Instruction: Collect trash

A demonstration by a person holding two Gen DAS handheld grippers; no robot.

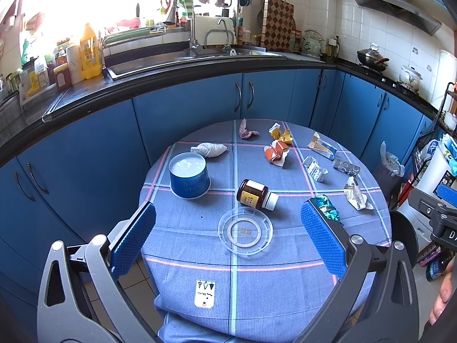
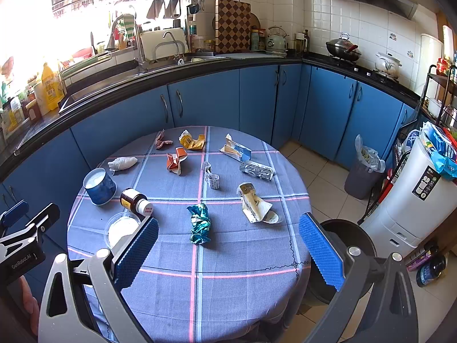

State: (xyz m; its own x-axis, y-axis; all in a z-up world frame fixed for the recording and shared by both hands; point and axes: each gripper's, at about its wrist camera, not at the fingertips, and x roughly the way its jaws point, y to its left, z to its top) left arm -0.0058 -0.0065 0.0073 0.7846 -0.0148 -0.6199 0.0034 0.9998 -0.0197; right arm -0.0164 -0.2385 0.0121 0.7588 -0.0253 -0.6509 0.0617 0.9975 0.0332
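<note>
Left claw (image 1: 228, 240): spread wide, holding nothing, hanging over the near part of the desk above the clear plastic lid.
Right claw (image 2: 228, 245): spread wide, holding nothing, over the near right edge of the desk, the teal wrapper ahead between its pads.
Desk (image 2: 242, 285): round, under a blue checked cloth with pink and pale lines.
Clear plastic lid (image 1: 245, 230): flat near the near edge, just beside the brown bottle.
Brown bottle (image 1: 255, 194): on its side near the desk's middle, white cap pointing right.
Blue paper cup (image 1: 189, 175): upright at the left edge, white inside.
White crumpled tissue (image 1: 210, 149): just behind the cup.
Teal wrapper (image 2: 200, 223): crumpled, right of the bottle, towards the near edge.
Cream carton scrap (image 2: 255, 207): flattened, right of the teal wrapper.
Orange carton (image 2: 175, 160), yellow wrapper (image 2: 191, 140), pink scrap (image 2: 161, 140): towards the far edge.
Silver blister pack (image 2: 256, 170): at the far right edge.
Black bin (image 2: 350, 244): on the floor just off the desk's right edge.
</note>
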